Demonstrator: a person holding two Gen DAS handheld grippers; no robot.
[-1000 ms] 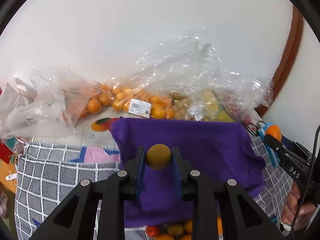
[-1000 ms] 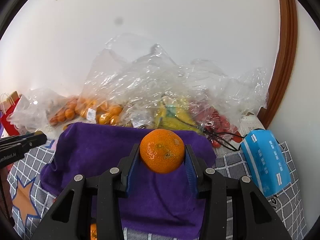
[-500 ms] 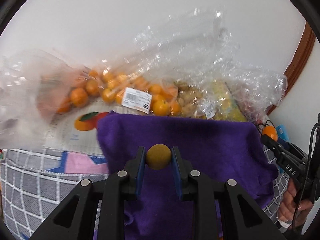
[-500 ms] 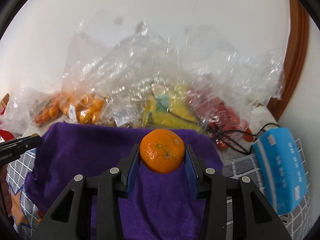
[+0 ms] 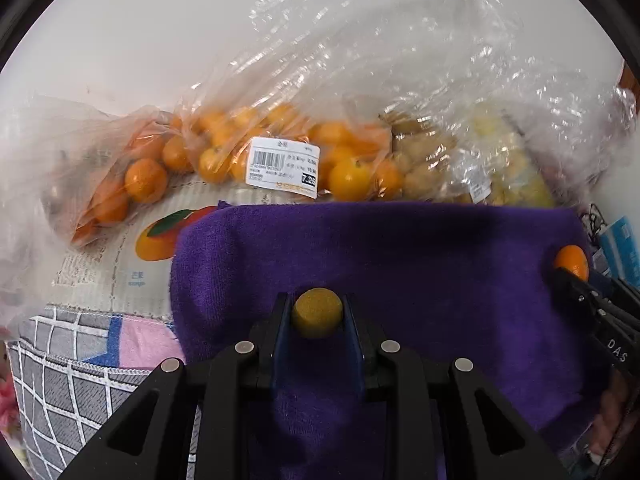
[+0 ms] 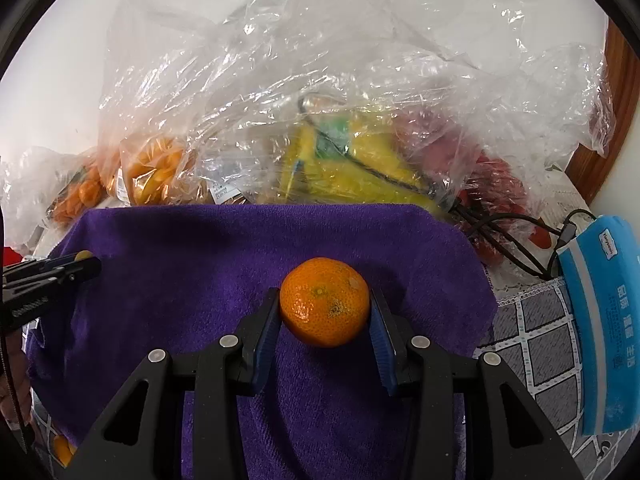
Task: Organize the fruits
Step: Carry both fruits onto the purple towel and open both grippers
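My left gripper (image 5: 317, 318) is shut on a small round yellow-brown fruit (image 5: 317, 317) and holds it over a purple towel (image 5: 400, 256). My right gripper (image 6: 324, 308) is shut on an orange mandarin (image 6: 324, 301) over the same towel (image 6: 180, 264). In the left wrist view the right gripper with its mandarin (image 5: 571, 262) shows at the right edge. In the right wrist view the left gripper (image 6: 48, 276) shows at the left edge.
Clear plastic bags of oranges (image 5: 280, 152), brownish fruit (image 5: 420, 160), yellow fruit (image 6: 352, 168) and red fruit (image 6: 496, 188) lie behind the towel by the wall. A blue pack (image 6: 604, 332) and black cables (image 6: 508, 236) lie right. A grey checked cloth (image 5: 60, 380) covers the surface.
Both grippers have moved forward and lower toward the towel and the bags, which now look larger. Both keep hold of their fruit.
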